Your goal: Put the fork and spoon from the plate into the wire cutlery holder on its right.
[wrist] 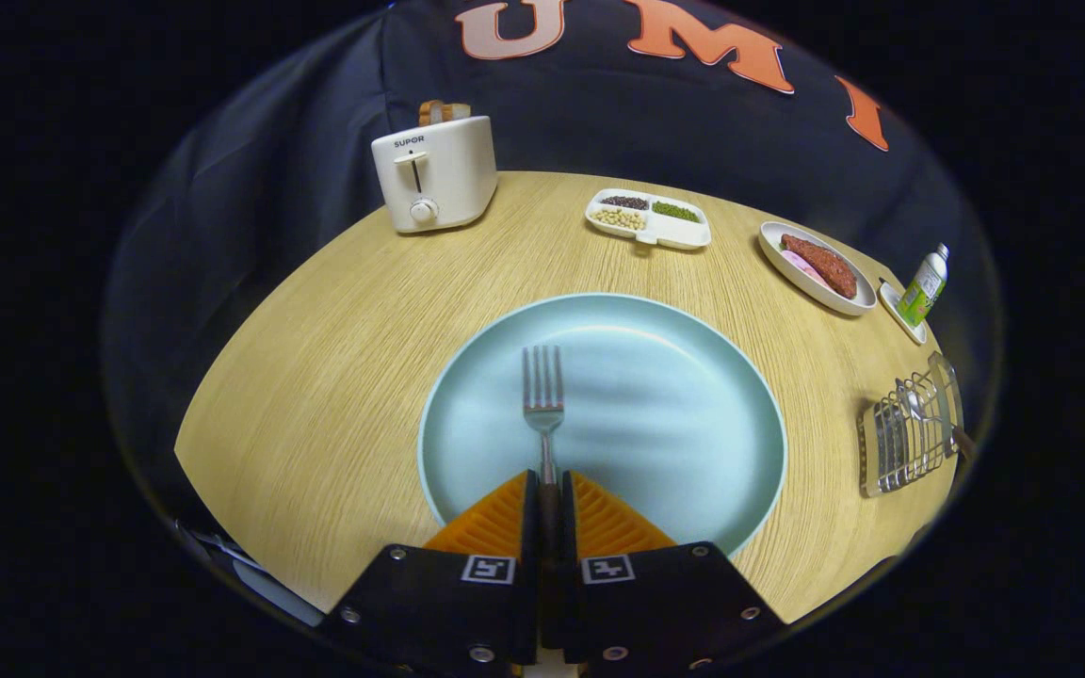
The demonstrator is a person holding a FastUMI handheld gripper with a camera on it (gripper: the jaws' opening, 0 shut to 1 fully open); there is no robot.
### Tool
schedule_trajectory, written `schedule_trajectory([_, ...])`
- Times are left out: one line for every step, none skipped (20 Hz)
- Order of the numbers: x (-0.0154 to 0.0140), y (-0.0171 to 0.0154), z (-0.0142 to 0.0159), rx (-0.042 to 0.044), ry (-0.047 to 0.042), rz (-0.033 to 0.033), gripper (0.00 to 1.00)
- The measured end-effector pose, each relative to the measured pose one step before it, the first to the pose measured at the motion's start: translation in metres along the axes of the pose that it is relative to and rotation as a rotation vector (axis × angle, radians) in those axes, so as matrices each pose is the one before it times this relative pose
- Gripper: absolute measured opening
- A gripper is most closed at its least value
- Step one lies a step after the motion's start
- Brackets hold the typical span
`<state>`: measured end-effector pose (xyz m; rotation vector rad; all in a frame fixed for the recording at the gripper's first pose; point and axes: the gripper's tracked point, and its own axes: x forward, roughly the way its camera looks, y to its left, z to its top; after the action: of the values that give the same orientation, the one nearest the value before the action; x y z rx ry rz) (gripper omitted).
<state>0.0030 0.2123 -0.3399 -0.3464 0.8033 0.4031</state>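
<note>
- The jaws (549, 490) are pretty much closed, pinched on the fork (542, 400) by its handle, with both fingers pressing on it from either side.
- Fork's tines point straight ahead, away from the fingers, out over the middle of the plate (693, 452). Can't really tell if the fork is resting on the plate or lifted a bit off it.
- Plate is a big pale blue round one, sitting on the wooden tabletop (316, 395) right in front of the fingers.
- The holder (910, 438) is a wire rack off to the right of the plate, apart from it, near the tabletop's edge.
- The spoon (919, 410) looks like it's already in the holder, bowl end showing among the wires and a dark handle poking out to the right.
- Way beyond the plate, at the far left, there's a cream toaster (434, 174) with bread (439, 111) sticking up out of the slots.
- Far middle: a white divided tray (648, 219) with beans and grains in separate sections.
- To its right, an oval dish (816, 268) with a reddish-brown slab of food on it.
- Just right of that, a small green-labelled bottle (925, 285) standing on a little white tray.
</note>
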Motion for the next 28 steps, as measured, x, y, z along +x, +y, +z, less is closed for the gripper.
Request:
schedule_trajectory([0.00077,-0.00102,0.00077,0.01119,0.00299,0.00257,0.10])
schedule_trajectory([-0.00030,0.00006,-0.00036,0.00857,0.00323,0.00310,0.06])
schedule_trajectory([-0.00116,-0.00097,0.00125,0.00134,0.00318,0.00014,0.05])
schedule_trajectory([-0.00203,-0.00190,0.00165,-0.00010,-0.00258,-0.00203,0.05])
schedule_trajectory([-0.00414,-0.00188,0.00402,0.00089,-0.00554,0.00190,0.05])
schedule_trajectory([-0.00479,-0.00277,0.00317,0.00062,-0.00297,0.00322,0.05])
schedule_trajectory([-0.00675,-0.00323,0.00466,0.00331,-0.00428,0.00556,0.05])
schedule_trajectory([-0.00743,-0.00403,0.00441,0.00256,-0.00049,0.00488,0.05])
schedule_trajectory([-0.00819,-0.00481,0.00497,0.00530,-0.00011,0.00540,0.05])
schedule_trajectory([-0.00858,-0.00526,0.00523,0.00594,-0.00125,0.00484,0.05])
schedule_trajectory([-0.01098,-0.00564,0.01021,0.00430,-0.00117,0.00341,0.05])
schedule_trajectory([-0.01099,-0.00874,0.00295,-0.00018,0.00600,0.00046,0.05])
schedule_trajectory([-0.01072,-0.00981,0.00320,-0.00168,0.00783,-0.00070,0.05])
schedule_trajectory([-0.01050,-0.00999,0.00325,-0.00226,0.01017,0.00164,0.05])
schedule_trajectory([-0.01214,-0.01128,0.00308,-0.00256,0.01078,0.00011,0.05])
schedule_trajectory([-0.00981,-0.01383,-0.00276,-0.00304,0.01277,-0.00398,0.05])
schedule_trajectory([-0.01108,-0.01365,0.00089,-0.00380,0.01607,-0.00569,0.05])
schedule_trajectory([-0.01118,-0.01389,0.00043,-0.00292,0.01216,-0.01013,0.05])
schedule_trajectory([-0.01059,-0.01508,-0.00031,-0.00677,0.01262,-0.01385,0.05])
schedule_trajectory([-0.00936,-0.01501,-0.00137,-0.00963,0.01531,-0.01524,0.05])
schedule_trajectory([-0.00803,-0.01415,-0.00057,-0.00864,0.01531,-0.01340,0.05])
schedule_trajectory([-0.00645,-0.01335,-0.00263,-0.00545,0.02161,-0.01109,0.05])
schedule_trajectory([-0.00571,-0.01141,-0.00258,-0.00140,0.02345,-0.00596,0.05])
schedule_trajectory([-0.00421,-0.01042,-0.00333,-0.00230,0.02568,-0.00360,0.05])
schedule_trajectory([-0.00409,-0.00960,-0.00345,-0.01024,0.02671,0.00012,0.05])
schedule_trajectory([-0.00787,-0.00785,0.00361,-0.01264,0.02680,-0.00328,0.05])
schedule_trajectory([-0.00155,-0.00927,-0.00303,-0.01266,0.02356,-0.00456,0.05])
schedule_trajectory([-0.00010,-0.00641,-0.00025,-0.01193,0.02465,0.00100,0.05])
